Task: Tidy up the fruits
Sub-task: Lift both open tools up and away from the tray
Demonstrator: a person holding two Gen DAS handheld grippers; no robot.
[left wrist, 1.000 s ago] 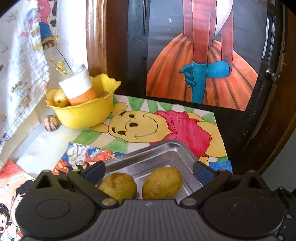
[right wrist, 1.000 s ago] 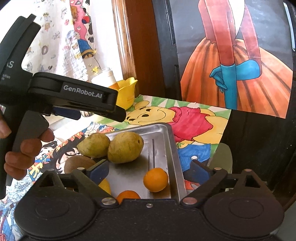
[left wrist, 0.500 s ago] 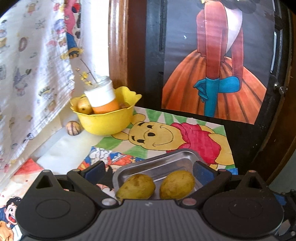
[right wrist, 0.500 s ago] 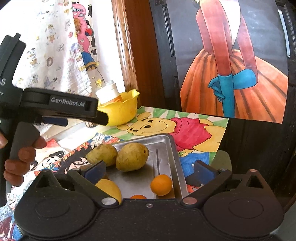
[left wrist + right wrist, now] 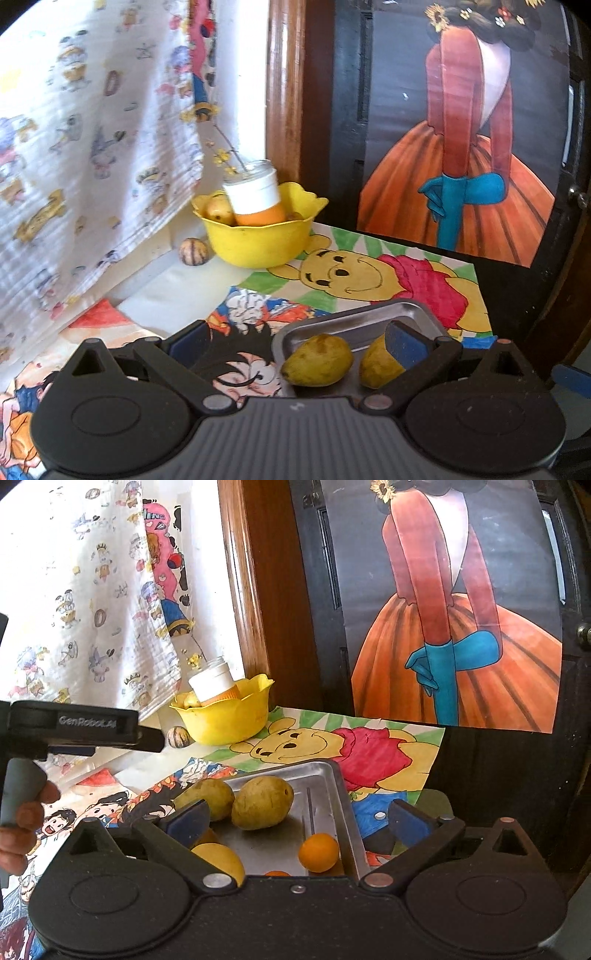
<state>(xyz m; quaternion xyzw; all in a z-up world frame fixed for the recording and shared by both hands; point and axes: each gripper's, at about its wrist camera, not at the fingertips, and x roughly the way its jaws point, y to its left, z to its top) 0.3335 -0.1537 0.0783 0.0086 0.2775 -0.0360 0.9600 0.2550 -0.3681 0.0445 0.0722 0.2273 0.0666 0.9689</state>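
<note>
A metal tray (image 5: 340, 786) lies on drawings and holds two yellow-green fruits (image 5: 263, 802), (image 5: 210, 797), a small orange (image 5: 318, 851), a yellow fruit (image 5: 221, 858) and a sliver of another orange. In the left wrist view the tray (image 5: 354, 321) shows the two yellow-green fruits (image 5: 317, 360), (image 5: 375, 363). My left gripper (image 5: 295, 338) is open and empty above the tray's left edge. My right gripper (image 5: 295, 818) is open and empty above the tray. The left gripper's body (image 5: 85, 727) shows at the left of the right wrist view.
A yellow bowl (image 5: 258, 243) with a small fruit (image 5: 218, 208) and a white-capped orange bottle (image 5: 255, 197) stands at the back left, also in the right wrist view (image 5: 225, 720). A striped round fruit (image 5: 192, 251) lies beside it. A curtain hangs left; a dark door stands behind.
Both grippers have pulled back and up from the tray. The left gripper has drifted left, so the tray sits further right in its view. Nothing was grasped.
</note>
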